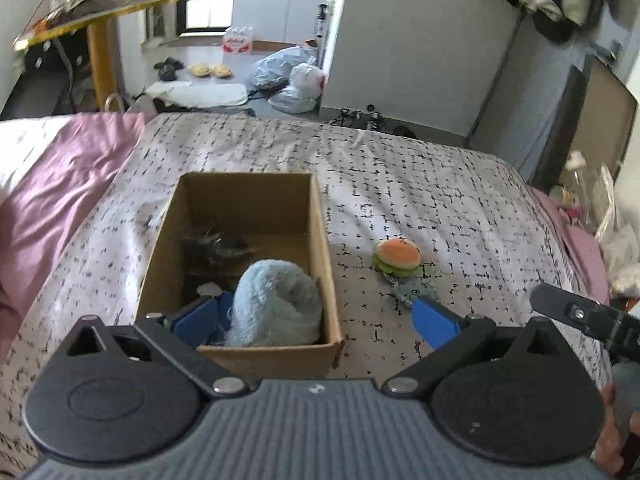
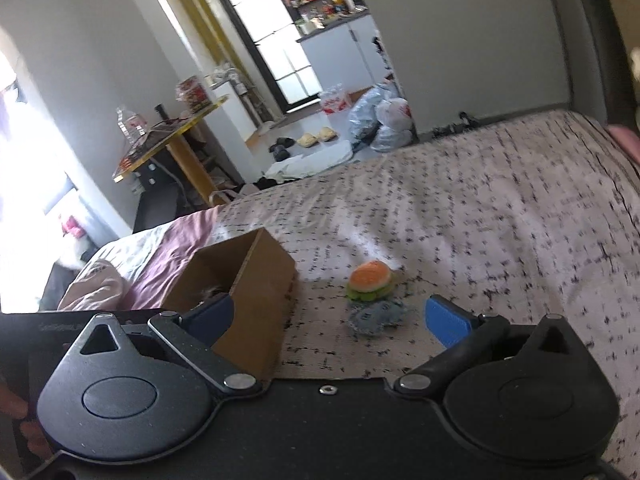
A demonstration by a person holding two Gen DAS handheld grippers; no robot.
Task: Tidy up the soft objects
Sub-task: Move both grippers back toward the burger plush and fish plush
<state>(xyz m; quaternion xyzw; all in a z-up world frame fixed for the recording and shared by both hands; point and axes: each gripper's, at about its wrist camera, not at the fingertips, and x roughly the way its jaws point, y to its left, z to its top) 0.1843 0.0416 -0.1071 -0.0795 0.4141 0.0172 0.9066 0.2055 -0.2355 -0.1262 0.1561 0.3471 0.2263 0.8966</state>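
Observation:
A cardboard box [image 1: 320, 240] stands open on the patterned bedspread. Inside it lie a light blue fluffy plush [image 1: 276, 304] and a dark furry item [image 1: 216, 246]. My left gripper [image 1: 316, 320] is open over the box's near end, its left finger inside the box beside the blue plush, its right finger outside. To the right of the box rest a burger plush [image 1: 397, 257] and a small grey-blue plush [image 1: 414, 291]. In the right wrist view my right gripper [image 2: 328, 318] is open wide, with the grey-blue plush [image 2: 374, 316] and burger plush [image 2: 370, 280] ahead and the box [image 2: 256, 292] at its left finger.
The bedspread [image 1: 420, 184] stretches bare beyond the toys. A pink quilt [image 1: 60, 184] lies left of the box. Part of the right gripper [image 1: 580, 316] and a hand [image 1: 612, 432] show at the left view's right edge. Bags, slippers and a table are on the floor beyond.

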